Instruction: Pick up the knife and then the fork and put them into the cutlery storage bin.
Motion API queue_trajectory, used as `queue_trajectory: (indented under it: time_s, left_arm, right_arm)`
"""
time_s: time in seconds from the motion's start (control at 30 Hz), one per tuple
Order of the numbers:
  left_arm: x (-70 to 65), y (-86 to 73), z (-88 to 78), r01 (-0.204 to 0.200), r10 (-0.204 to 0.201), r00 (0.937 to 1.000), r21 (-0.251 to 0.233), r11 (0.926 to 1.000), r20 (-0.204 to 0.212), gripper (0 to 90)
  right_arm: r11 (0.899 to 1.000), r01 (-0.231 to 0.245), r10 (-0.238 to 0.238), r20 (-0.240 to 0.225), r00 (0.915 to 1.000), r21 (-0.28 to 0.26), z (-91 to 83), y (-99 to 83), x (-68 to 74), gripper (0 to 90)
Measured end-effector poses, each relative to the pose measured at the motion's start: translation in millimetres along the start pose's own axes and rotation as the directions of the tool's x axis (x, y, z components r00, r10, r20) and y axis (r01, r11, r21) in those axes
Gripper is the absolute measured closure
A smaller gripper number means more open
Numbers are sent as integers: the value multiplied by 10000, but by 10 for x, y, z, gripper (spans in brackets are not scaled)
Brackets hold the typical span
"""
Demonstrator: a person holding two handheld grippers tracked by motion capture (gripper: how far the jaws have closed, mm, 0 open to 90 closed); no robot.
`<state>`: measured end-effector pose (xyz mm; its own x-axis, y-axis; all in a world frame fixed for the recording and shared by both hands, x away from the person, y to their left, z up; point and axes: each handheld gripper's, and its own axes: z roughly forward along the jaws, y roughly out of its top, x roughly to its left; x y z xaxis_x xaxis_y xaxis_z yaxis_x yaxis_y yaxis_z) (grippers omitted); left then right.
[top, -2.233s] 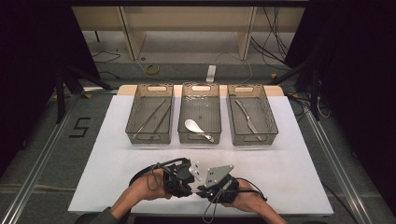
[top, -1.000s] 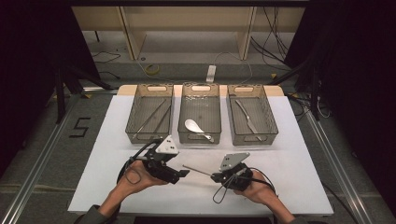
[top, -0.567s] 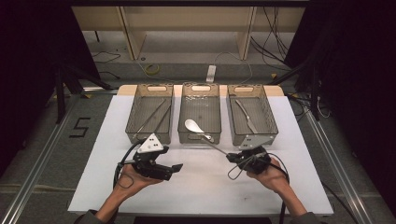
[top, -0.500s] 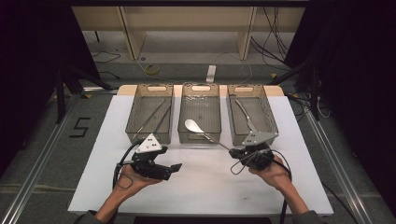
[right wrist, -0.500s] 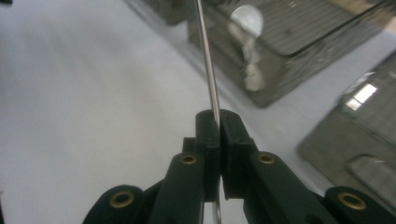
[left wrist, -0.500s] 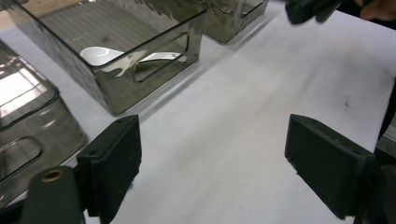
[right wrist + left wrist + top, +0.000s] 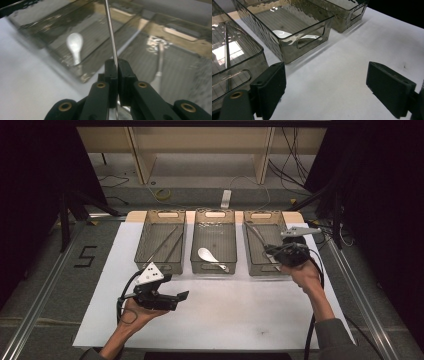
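Note:
My right gripper [image 7: 272, 251] [image 7: 117, 67] is shut on a thin metal rod [image 7: 110, 27] and holds it over the right-hand clear bin [image 7: 260, 269]. The rod [image 7: 256, 236] slants toward the far left. My left gripper [image 7: 182, 296] [image 7: 325, 87] hovers low over the white mat [image 7: 240, 310] in front of the left bin [image 7: 159, 266]. Its jaws have just been opening and nothing is between them. A white spoon [image 7: 206, 255] [image 7: 75, 42] lies in the middle bin [image 7: 212, 267].
Two thin rods [image 7: 167, 244] [image 7: 226, 47] lie in the left bin. A metal utensil [image 7: 160, 62] rests in the right bin. The three bins stand in a row at the mat's far side, and dark floor surrounds the table.
Both grippers started together at the front centre. The left one let go of the rod and drifted left. The right one carried the rod right and up to the right bin.

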<state>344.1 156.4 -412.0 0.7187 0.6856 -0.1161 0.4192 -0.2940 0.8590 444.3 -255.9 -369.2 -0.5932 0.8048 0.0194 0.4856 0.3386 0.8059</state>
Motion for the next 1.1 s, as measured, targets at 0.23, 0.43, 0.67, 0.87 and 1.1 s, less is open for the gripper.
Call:
queue_trajectory:
  time_s: [0.23, 0.43, 0.67, 0.87, 1.1]
  left_arm:
    - [29, -38, -71, 215, -215, 9998, -248, 9995, 2, 156]
    - [34, -63, -64, 311, -311, 9995, -128, 9994, 45, 156]
    - [27, -56, -84, 274, -274, 9996, -205, 9994, -23, 156]
    - [34, -60, -106, 362, -365, 9993, -417, 9985, -60, 156]
    - [37, -62, -111, 453, -441, 9988, -529, 9976, 226, 153]
  right_arm:
    - [9910, -1068, 972, 1139, 9887, 812, 284, 58, -374, 878]
    - [9764, -1630, 1398, 1605, 9771, 1417, 567, 63, -486, 877]
    - [9662, -2047, 1784, 1667, 9697, 1570, 774, 84, -463, 665]
    - [9733, -1939, 1753, 1476, 9734, 1226, 625, 97, -398, 501]
    - [9823, -1866, 1868, -151, 9823, 171, 198, 21, -170, 385]
